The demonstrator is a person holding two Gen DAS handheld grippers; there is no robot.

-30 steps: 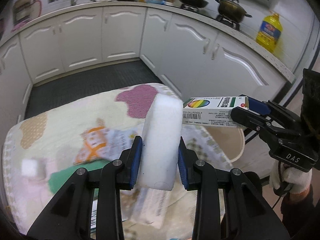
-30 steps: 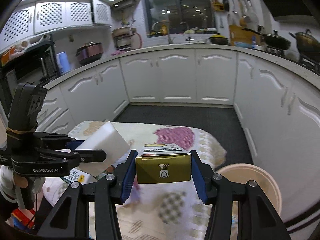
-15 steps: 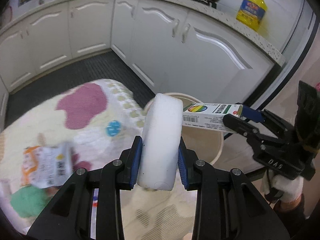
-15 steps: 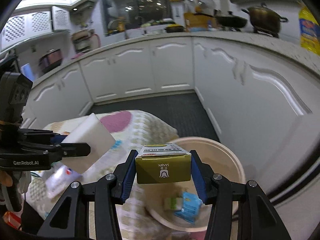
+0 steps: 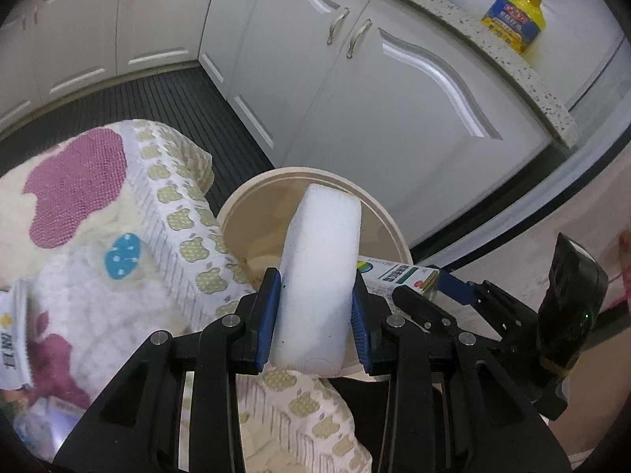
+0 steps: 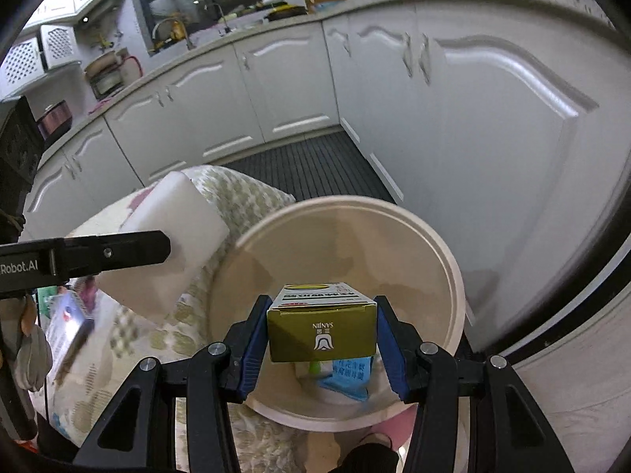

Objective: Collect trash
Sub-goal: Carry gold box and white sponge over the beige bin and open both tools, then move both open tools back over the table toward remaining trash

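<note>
My left gripper (image 5: 313, 321) is shut on a white foam block (image 5: 321, 272), held at the near left rim of a beige round bin (image 5: 252, 201). My right gripper (image 6: 321, 335) is shut on a small carton box with a gold end (image 6: 321, 333), held over the open bin (image 6: 441, 244). The foam block (image 6: 173, 236) and the left gripper's finger show at the left of the right wrist view. The box (image 5: 394, 274) and right gripper (image 5: 426, 295) show at the right of the left wrist view. Blue and white packets (image 6: 349, 374) lie in the bin's bottom.
A table with a patterned cloth (image 5: 79, 236) stands left of the bin, with paper packets (image 5: 15, 339) on it. White kitchen cabinets (image 5: 394, 90) stand close behind the bin. A yellow oil bottle (image 5: 514, 19) is on the counter.
Both grippers have moved right from over the table to the bin, each still holding its item. The box is now lower, above the bin's inside.
</note>
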